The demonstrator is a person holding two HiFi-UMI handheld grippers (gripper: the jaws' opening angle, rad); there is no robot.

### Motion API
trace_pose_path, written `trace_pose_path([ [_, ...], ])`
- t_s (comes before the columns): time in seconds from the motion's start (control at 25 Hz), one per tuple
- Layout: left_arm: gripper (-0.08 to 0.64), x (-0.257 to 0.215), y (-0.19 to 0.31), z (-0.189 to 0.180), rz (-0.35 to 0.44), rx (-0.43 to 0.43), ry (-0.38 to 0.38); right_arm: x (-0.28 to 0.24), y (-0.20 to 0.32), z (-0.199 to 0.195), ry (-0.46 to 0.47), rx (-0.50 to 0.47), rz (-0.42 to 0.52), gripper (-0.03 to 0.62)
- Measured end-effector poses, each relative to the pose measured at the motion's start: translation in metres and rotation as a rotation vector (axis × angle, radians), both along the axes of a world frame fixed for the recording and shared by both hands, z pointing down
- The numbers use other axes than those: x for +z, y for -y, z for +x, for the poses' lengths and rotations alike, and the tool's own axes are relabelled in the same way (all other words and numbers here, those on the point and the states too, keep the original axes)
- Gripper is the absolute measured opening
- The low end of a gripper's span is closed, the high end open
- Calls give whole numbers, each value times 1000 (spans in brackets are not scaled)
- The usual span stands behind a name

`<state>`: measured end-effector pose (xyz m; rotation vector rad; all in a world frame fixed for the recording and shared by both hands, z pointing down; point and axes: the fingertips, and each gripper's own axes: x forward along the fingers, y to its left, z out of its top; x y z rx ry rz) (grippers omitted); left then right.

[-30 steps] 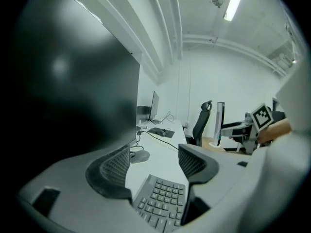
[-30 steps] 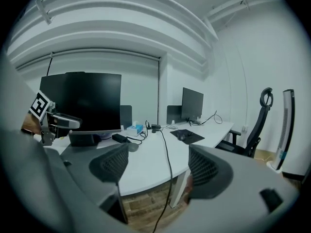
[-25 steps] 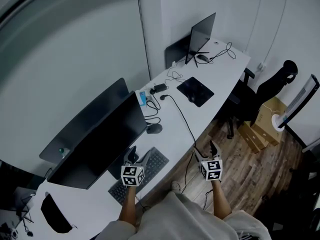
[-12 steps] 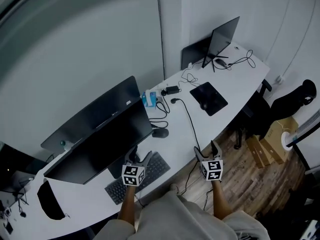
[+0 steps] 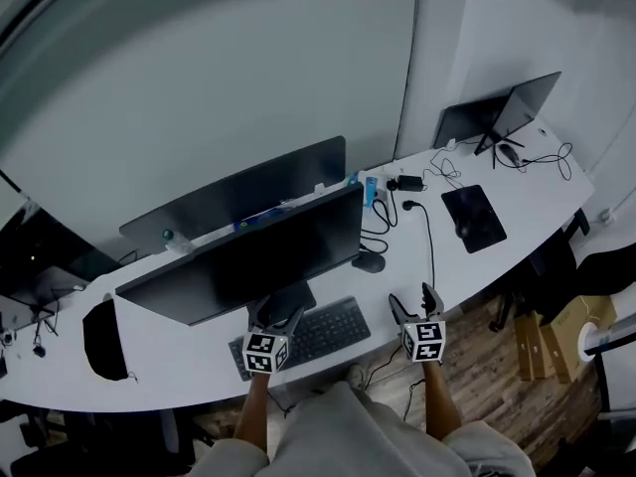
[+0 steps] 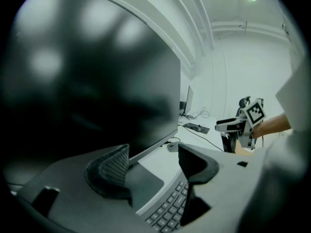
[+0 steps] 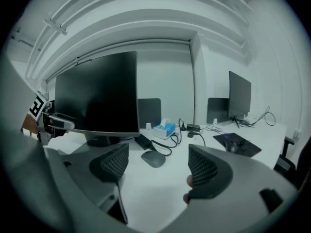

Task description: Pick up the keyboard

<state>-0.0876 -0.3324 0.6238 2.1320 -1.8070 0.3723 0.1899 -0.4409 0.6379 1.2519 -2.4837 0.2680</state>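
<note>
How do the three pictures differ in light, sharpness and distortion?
Head view: dim and bluish, the desk bowed by the wide lens. Left gripper view: the monitor is a dark blur with soft glare spots; the keyboard is sharper. Right gripper view: brightest, ceiling lines curved, corners black.

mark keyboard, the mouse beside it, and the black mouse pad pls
keyboard (image 5: pixel 328 328), head view, middle of the key area
mouse (image 7: pixel 153 159), right gripper view, top of its shell
mouse pad (image 5: pixel 479 212), head view, bare middle of the pad
</note>
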Motion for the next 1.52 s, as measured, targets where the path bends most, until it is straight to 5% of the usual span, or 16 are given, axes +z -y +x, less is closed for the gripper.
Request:
trace_pose_path([
  [0.6, 301, 17, -122, -128, -32, -313, -69, 7, -40, -141, -33, -251, -25, 368],
  [1.52, 305, 98, -191, -148, -204, -411, -185, 63, -82, -152, -148, -332, -129, 368],
])
